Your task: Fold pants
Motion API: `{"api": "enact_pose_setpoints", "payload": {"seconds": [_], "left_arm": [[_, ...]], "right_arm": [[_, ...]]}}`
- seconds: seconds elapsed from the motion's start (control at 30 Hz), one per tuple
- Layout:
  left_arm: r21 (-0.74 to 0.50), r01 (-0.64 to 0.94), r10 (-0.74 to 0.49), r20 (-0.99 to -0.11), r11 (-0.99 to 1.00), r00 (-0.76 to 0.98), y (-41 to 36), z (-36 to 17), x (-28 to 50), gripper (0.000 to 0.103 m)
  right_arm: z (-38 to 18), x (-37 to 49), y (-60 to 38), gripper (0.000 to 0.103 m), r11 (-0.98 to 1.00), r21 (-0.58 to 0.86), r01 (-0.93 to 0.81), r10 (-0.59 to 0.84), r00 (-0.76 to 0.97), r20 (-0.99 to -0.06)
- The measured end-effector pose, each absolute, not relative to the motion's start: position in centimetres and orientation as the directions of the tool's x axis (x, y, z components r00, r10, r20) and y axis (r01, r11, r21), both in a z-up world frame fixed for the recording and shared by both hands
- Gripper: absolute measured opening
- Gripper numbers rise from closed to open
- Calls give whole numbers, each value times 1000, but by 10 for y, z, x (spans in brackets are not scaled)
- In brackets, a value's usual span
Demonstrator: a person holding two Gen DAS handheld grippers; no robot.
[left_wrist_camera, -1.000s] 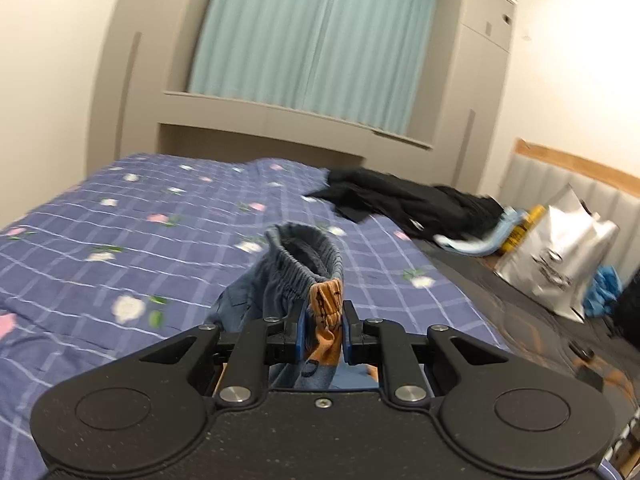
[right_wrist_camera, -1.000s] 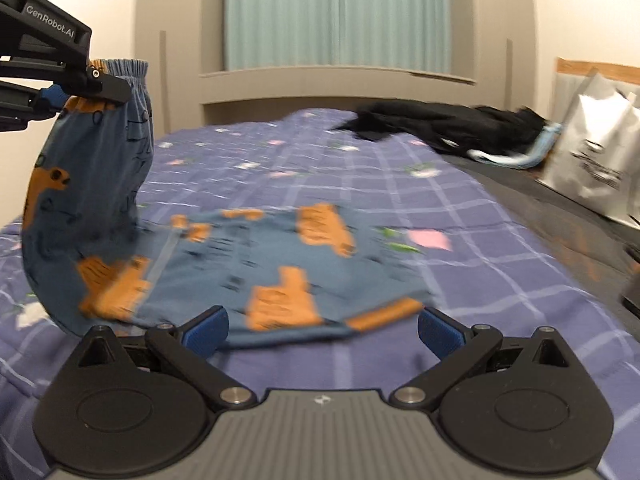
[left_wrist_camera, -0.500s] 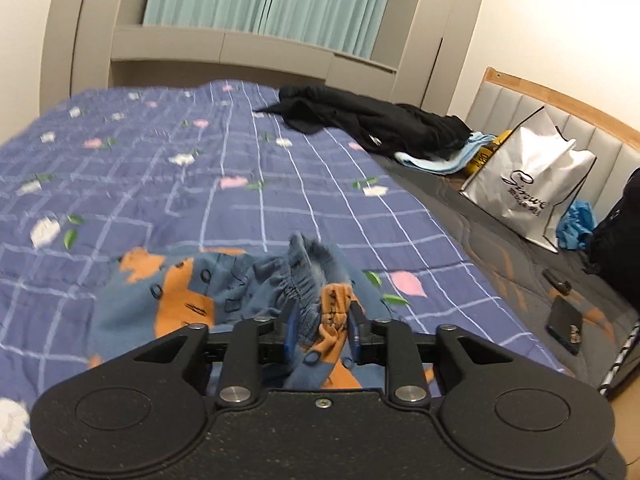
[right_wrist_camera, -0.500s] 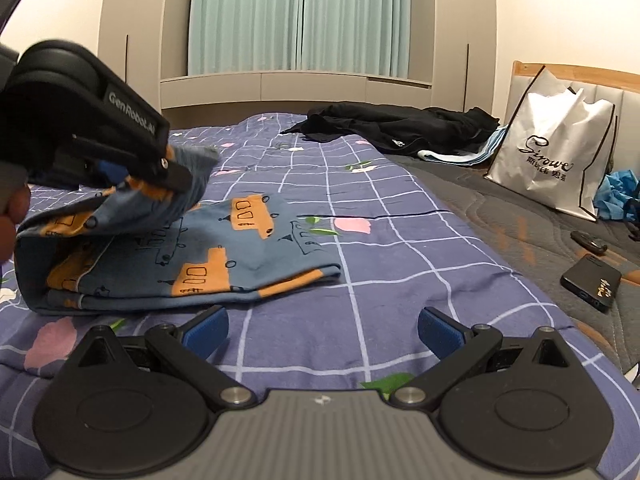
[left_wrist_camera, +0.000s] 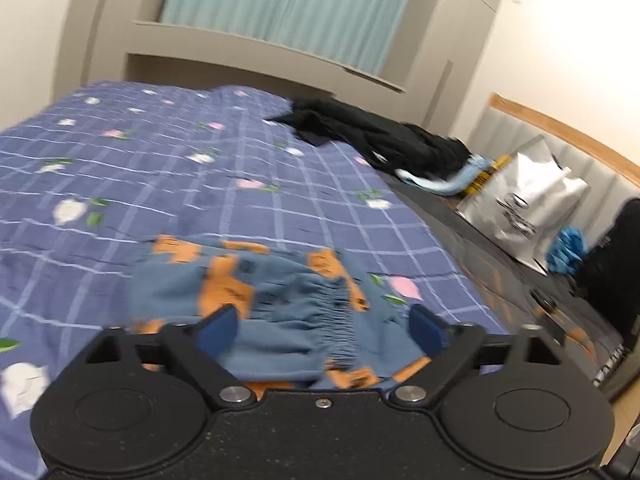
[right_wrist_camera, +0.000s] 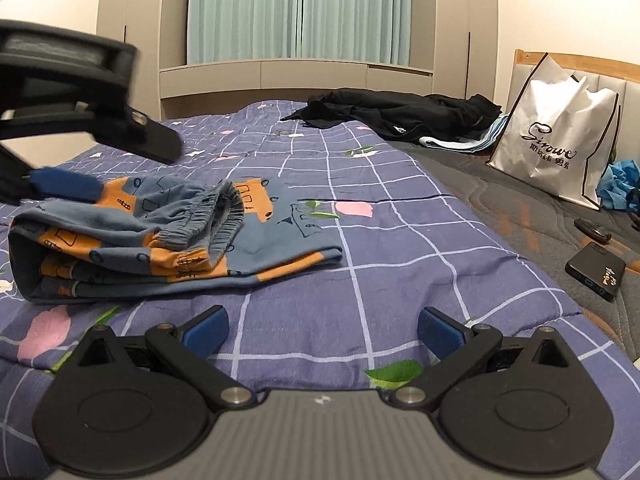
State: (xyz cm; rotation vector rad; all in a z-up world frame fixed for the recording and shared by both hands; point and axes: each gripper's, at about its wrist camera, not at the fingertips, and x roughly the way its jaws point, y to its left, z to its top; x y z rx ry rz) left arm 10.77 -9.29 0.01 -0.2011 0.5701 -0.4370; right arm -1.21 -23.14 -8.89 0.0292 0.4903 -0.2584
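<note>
The blue pants (left_wrist_camera: 280,300) with orange car prints lie folded over on the purple checked bedspread (left_wrist_camera: 200,168), the elastic waistband on top. My left gripper (left_wrist_camera: 323,328) hovers just over the waistband. Its jaws are opening wide, and the cloth lies loose between them with neither pad pressing on it. In the right wrist view the pants (right_wrist_camera: 160,240) lie at the left in a thick folded stack, with the left gripper's pads (right_wrist_camera: 64,186) above their far left end. My right gripper (right_wrist_camera: 323,330) stands open over bare bedspread in front of the pants, holding nothing.
A pile of black clothes (right_wrist_camera: 400,116) lies at the far right of the bed. A white shopping bag (right_wrist_camera: 556,148) stands against the headboard on the right. A small black device (right_wrist_camera: 596,270) and a remote (right_wrist_camera: 592,229) lie on the grey mattress beside it.
The left gripper came down with the waistband, laid it on the rest of the pants and opened its jaws, letting go. The right gripper stayed open and hardly moved.
</note>
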Motion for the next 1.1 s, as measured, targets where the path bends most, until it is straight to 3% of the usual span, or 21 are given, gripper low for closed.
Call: {"api": "enact_pose_setpoints", "payload": {"seconds": [0.2, 0.4, 0.8, 0.97, 1.1], "left_arm": [[-266, 194, -303, -472, 944, 828, -52, 3, 102, 102], [-264, 8, -160, -557, 964, 815, -13, -14, 112, 102], [-374, -85, -163, -584, 924, 796, 15, -26, 105, 102], [-326, -119, -126, -639, 938, 759, 13, -35, 106, 102], [-303, -97, -138, -666, 948, 734, 9, -42, 103, 102]], "right_arm": [[-88, -14, -230, 103, 969, -32, 245, -232, 859, -456], [-76, -17, -229, 103, 983, 35, 182, -152, 900, -409], [-51, 23, -235, 103, 948, 313, -63, 188, 902, -388], [-57, 56, -248, 103, 892, 448, 64, 184, 854, -487], [-63, 64, -255, 102, 844, 523, 119, 186, 850, -493]]}}
